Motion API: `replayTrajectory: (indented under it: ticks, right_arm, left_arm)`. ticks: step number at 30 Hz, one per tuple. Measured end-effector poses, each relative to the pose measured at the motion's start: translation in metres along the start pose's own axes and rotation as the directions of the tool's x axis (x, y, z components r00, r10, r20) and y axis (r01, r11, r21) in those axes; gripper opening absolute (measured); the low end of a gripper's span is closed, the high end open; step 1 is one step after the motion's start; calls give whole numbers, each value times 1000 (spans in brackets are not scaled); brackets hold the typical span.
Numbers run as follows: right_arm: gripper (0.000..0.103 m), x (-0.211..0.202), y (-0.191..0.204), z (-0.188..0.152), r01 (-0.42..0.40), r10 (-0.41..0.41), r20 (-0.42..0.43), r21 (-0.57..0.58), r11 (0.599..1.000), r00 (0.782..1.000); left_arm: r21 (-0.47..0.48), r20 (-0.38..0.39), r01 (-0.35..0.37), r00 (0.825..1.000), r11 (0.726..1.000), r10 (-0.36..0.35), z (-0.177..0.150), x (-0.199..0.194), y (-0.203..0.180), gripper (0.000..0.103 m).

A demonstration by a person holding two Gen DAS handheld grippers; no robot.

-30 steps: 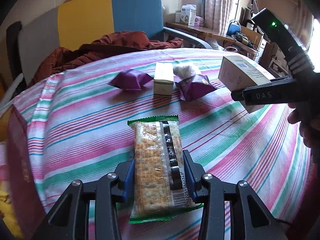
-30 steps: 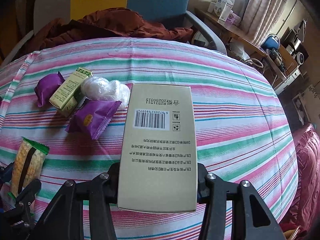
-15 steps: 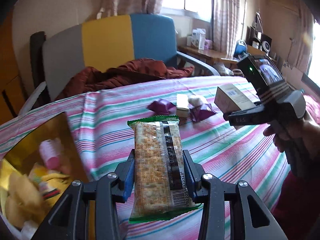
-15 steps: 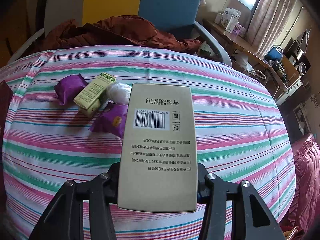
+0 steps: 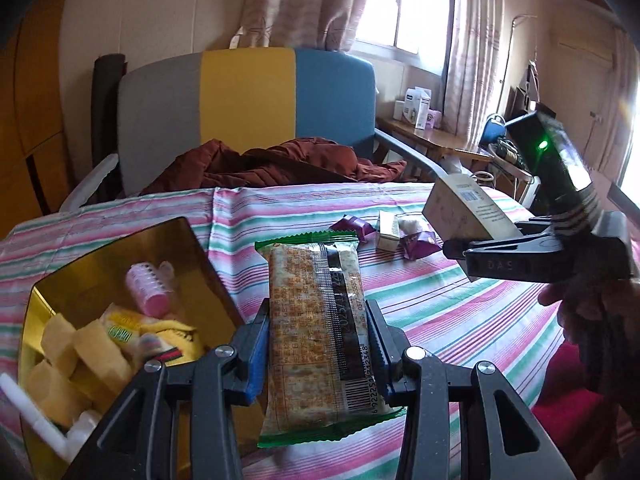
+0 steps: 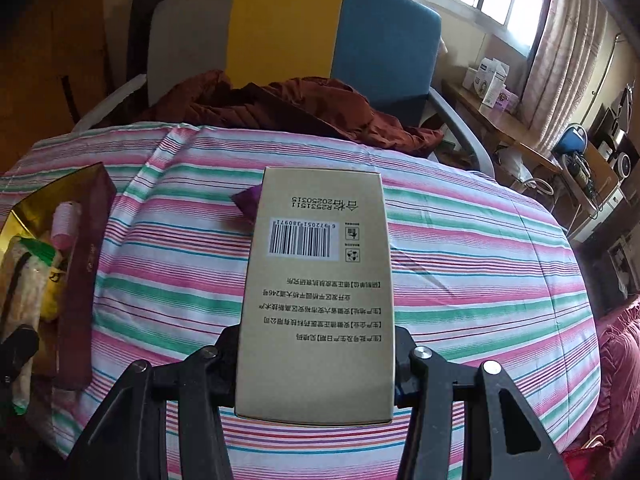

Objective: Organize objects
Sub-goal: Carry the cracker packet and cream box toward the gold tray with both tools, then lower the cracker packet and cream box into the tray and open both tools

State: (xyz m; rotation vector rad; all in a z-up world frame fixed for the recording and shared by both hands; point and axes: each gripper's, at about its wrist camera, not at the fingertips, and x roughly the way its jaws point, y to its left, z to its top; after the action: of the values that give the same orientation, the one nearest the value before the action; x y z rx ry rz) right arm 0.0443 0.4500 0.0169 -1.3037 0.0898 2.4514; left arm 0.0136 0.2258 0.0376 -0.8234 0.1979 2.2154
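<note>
Both tongs are loaded and in the air above the striped bedspread [image 5: 460, 312]. The left gripper [image 5: 318, 354] is clamped on a cracker packet [image 5: 316, 336] with green ends, its pads pressing the packet's long sides, and the packet hangs just right of the gold-lined box [image 5: 176, 240] that sits at the near left of the bed. The right gripper [image 6: 316, 364] is clamped on a tan carton [image 6: 316, 292] printed with a barcode, held over the middle of the bedspread, well to the right of the same gold-lined box [image 6: 86, 264]. That box already holds a pink bottle [image 5: 148, 288], yellow sponge-like blocks [image 5: 76, 344] and other small items. Far on the bed, two purple sachets [image 5: 352, 225], a small cream box [image 5: 387, 230] and a white wad [image 5: 410, 224] lie close together, not yet collected. The step in hand looks like the carry to the box. Next, the left packet probably needs to swing a little further left over the opening, tip down and be released into a free spot; the carton has farther to travel and should follow once the left tongs are out of the way, since the box is already crowded.
</note>
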Motion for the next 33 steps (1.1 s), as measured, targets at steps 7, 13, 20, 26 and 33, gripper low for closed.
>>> replayTrajectory:
  ticks: [7,13,20,26,33]
  right_arm:
    - [51,-26,60,11,-113,117,45,-80,990,992]
    - [51,-32,122,27,-216,227,50,-170,962,973]
    - [51,-13,192,50,-295,309,20,-245,924,951]
    - [53,28,238,80,-289,298,-8,-272,918,955]
    - [68,44,240,68,-293,293,-42,-256,921,955]
  left_arm:
    - [-97,14,-4,1000,995,6,-8,-25,46,43]
    - [-235,36,-72,996,969,82,-12,-61,114,43]
    - [-344,39,-169,980,924,194,-23,-89,181,43]
    - [-390,19,-203,973,898,228,-35,-94,201,43]
    - [-395,-2,-212,973,894,230,-35,-84,209,43]
